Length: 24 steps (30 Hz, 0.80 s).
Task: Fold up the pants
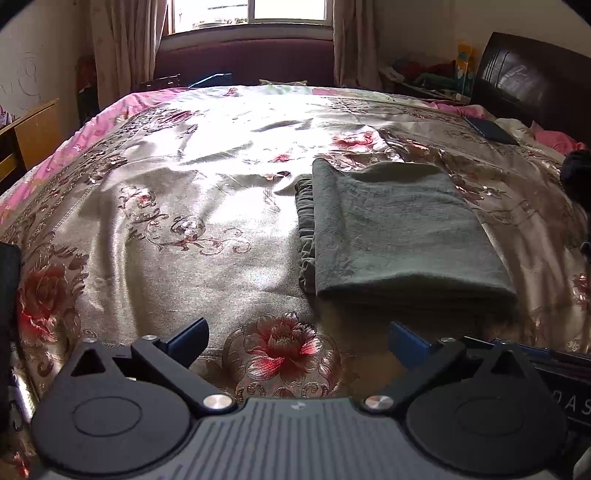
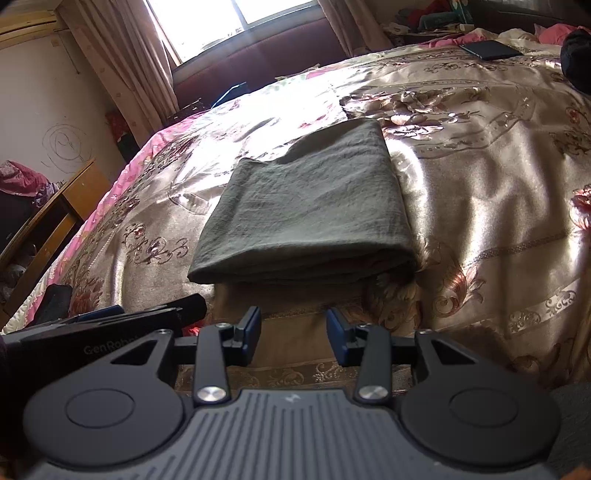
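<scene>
The grey-green pants lie folded into a flat rectangle on the floral bedspread, right of centre in the left wrist view. In the right wrist view the pants lie straight ahead, folded edge towards me. My left gripper is open and empty, wide apart, just short of the pants' near left corner. My right gripper is open and empty, a little in front of the folded edge. The left gripper's body shows at the lower left of the right wrist view.
A dark phone lies on the bed near the headboard; it also shows in the right wrist view. A dark bundle sits at the far right. A wooden desk stands left of the bed. A window is behind.
</scene>
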Motion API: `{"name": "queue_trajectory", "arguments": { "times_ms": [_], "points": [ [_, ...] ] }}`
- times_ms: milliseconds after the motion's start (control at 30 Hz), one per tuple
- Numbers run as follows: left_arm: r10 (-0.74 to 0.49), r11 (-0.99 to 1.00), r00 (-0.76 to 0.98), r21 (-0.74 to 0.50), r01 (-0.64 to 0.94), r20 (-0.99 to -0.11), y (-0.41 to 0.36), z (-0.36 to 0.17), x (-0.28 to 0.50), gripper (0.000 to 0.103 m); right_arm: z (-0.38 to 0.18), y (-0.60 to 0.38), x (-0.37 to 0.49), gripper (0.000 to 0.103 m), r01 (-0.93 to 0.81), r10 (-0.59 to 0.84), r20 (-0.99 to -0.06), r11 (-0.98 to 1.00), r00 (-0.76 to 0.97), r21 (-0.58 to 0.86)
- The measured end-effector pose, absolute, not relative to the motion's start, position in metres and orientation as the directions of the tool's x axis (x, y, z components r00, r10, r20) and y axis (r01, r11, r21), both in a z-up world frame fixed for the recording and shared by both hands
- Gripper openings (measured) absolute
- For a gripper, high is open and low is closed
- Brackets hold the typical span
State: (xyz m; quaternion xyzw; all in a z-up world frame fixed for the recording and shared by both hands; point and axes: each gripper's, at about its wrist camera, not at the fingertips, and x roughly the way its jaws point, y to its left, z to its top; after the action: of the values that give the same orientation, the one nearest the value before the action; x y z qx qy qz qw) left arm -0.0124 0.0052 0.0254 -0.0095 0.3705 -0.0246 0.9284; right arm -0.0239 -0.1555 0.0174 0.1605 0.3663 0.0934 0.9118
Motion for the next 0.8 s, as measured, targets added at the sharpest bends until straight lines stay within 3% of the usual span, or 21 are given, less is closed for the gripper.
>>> {"name": "queue_trajectory", "arguments": {
  "times_ms": [800],
  "points": [
    [-0.010,0.998,0.721,0.039,0.051,-0.692,-0.0019,0.0233,-0.0127,0.103,0.0127,-0.1567,-0.0205,0.041,-0.029,0.272,-0.660,0.934,0.701,0.355]
  ]
}}
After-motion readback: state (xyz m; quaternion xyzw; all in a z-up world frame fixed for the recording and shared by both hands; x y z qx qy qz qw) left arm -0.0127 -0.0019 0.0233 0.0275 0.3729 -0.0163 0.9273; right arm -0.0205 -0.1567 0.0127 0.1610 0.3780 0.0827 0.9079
